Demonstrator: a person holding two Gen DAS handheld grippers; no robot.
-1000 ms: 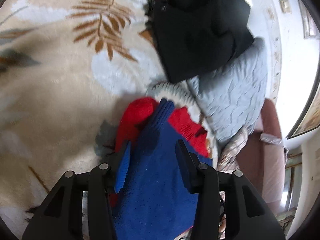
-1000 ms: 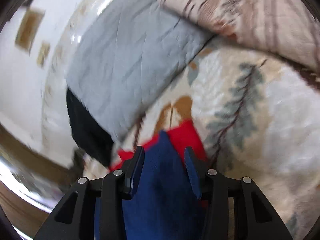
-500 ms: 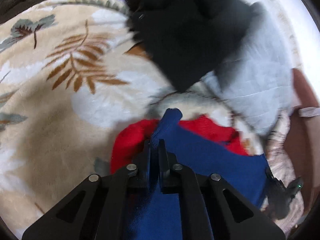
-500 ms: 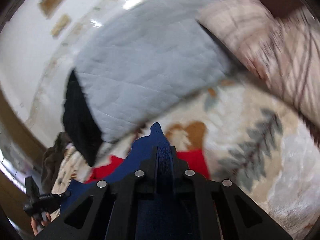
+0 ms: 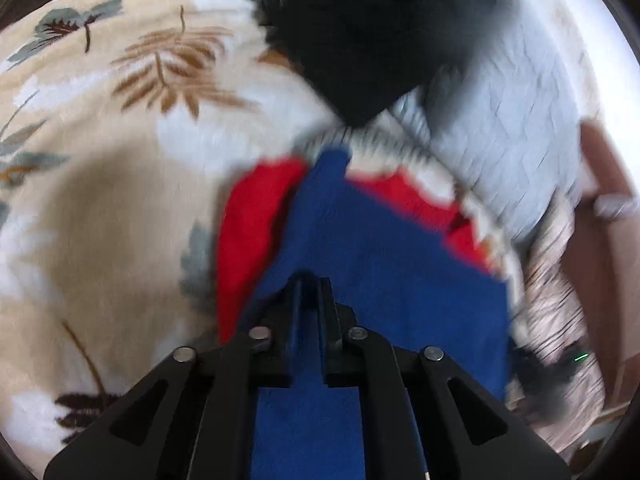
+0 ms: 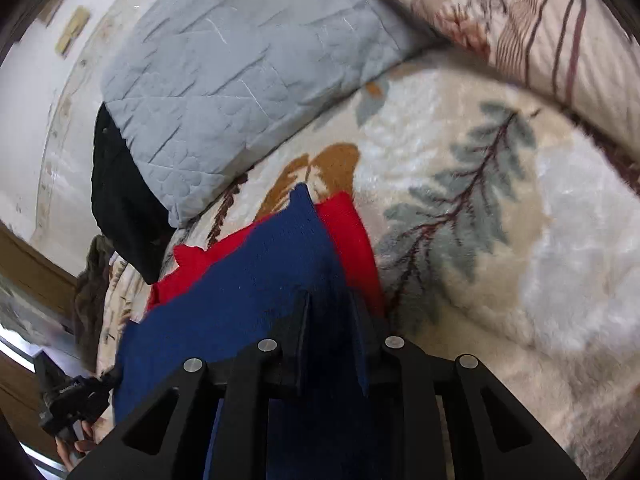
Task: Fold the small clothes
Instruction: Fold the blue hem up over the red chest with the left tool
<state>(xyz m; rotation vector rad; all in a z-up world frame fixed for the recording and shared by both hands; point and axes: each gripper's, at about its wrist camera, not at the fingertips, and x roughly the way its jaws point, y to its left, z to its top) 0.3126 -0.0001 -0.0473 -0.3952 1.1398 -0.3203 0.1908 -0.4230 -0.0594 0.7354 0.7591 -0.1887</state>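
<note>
Both the left gripper (image 5: 307, 292) and right gripper (image 6: 330, 304) have jaws pinched on the blue knit garment (image 5: 384, 264) (over a red one (image 5: 252, 232)), on the cream leaf-patterned fleece blanket (image 5: 100, 184).

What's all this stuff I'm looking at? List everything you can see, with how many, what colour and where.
Blue garment: one, dark blue, lying on top of the red one, gripped at two spots.
Red garment: one, red, under the blue one, showing at its edges.
Blanket: one, cream with brown and grey leaf print, beneath the clothes.
Quilt: one, pale grey, stitched, behind the clothes.
Black cloth: one, black, beside the quilt at the far edge.
Striped bedding: one, beige with brown lines, beyond the blanket in the right view.
Left tongs: one, black, shut on the blue garment.
Right tongs: one, black, shut on the blue garment.
</note>
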